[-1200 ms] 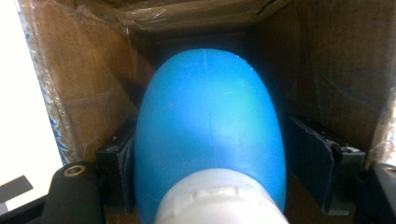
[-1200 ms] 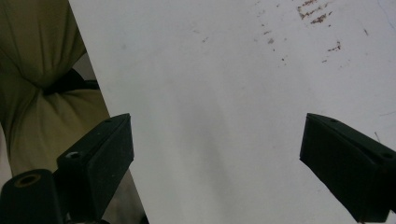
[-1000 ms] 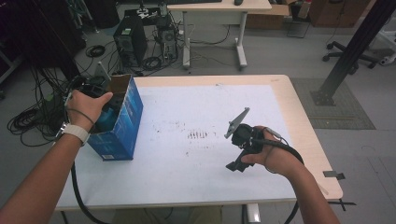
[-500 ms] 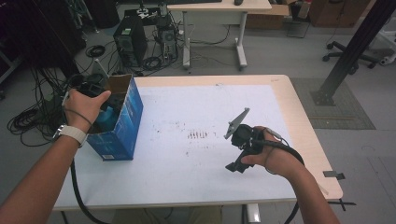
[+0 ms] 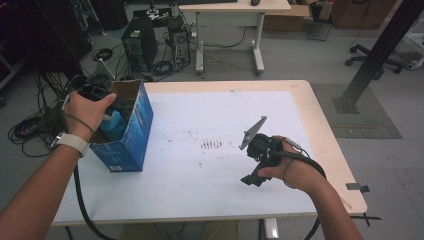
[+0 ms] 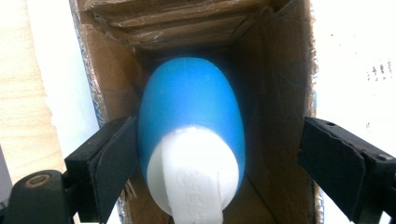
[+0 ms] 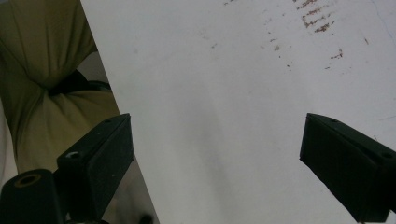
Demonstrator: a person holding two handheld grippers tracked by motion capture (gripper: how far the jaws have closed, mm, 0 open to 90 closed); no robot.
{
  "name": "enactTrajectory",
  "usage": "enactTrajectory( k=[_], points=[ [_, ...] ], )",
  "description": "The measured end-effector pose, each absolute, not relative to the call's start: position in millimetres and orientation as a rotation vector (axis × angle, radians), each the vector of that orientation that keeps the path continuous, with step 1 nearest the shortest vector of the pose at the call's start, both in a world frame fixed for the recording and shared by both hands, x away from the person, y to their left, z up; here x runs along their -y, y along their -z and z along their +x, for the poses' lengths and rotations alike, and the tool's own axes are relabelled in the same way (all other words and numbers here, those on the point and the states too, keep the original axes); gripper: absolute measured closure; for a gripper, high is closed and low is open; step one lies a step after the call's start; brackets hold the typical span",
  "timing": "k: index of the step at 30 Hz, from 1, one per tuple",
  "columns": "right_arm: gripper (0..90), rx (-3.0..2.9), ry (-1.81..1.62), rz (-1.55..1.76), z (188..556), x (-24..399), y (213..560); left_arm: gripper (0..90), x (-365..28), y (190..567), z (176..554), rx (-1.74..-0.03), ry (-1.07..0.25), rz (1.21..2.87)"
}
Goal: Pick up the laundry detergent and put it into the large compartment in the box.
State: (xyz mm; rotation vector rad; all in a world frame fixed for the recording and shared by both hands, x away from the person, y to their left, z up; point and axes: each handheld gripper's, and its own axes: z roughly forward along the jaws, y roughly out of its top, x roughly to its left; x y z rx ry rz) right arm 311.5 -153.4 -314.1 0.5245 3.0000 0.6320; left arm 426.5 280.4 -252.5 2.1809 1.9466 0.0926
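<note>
A blue cardboard box (image 5: 131, 135) stands open-topped at the table's left edge. Inside it lies an egg-shaped blue object with a white end (image 6: 191, 102), also seen as a blue patch (image 5: 112, 125) in the high view. My left gripper (image 6: 222, 140) reaches into the box (image 6: 280, 70). Its jaws have just been opening; the object sits between them, the left pad close beside it and the right pad well clear. My right gripper (image 5: 251, 178) hovers over the white table sheet (image 7: 224, 70) at the right, open (image 7: 219, 144), with nothing between its fingers.
Faint brown marks (image 5: 212, 145) dot the middle of the white sheet. The wooden table rim (image 5: 330, 135) runs along the right. Behind the table on the floor are computer towers (image 5: 135, 42), tangled cables (image 5: 30, 127) and a second desk (image 5: 235, 7).
The left hand has barely shifted at the box's open top. The right hand has stayed where it was.
</note>
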Motion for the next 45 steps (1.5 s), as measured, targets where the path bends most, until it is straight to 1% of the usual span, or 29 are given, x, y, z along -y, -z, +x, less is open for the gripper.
enactTrajectory(
  k=[9, 17, 34, 45],
  points=[
    [9.7, -2.995, -0.63, 0.525, 309, 153, 312, 12.0, -282, 243, 423, -1.919, -0.116, 2.173],
    [9.7, -2.994, -0.628, 0.521, 308, 153, 309, 11.2, -282, 226, 420, -1.842, -0.169, 2.197],
    [9.7, -2.991, -0.625, 0.52, 306, 152, 307, 11.2, -282, 190, 411, -1.752, -0.208, 2.228],
    [9.7, -2.993, -0.62, 0.511, 306, 150, 306, 11.2, -282, 176, 407, -1.679, -0.184, 2.244]
  ],
)
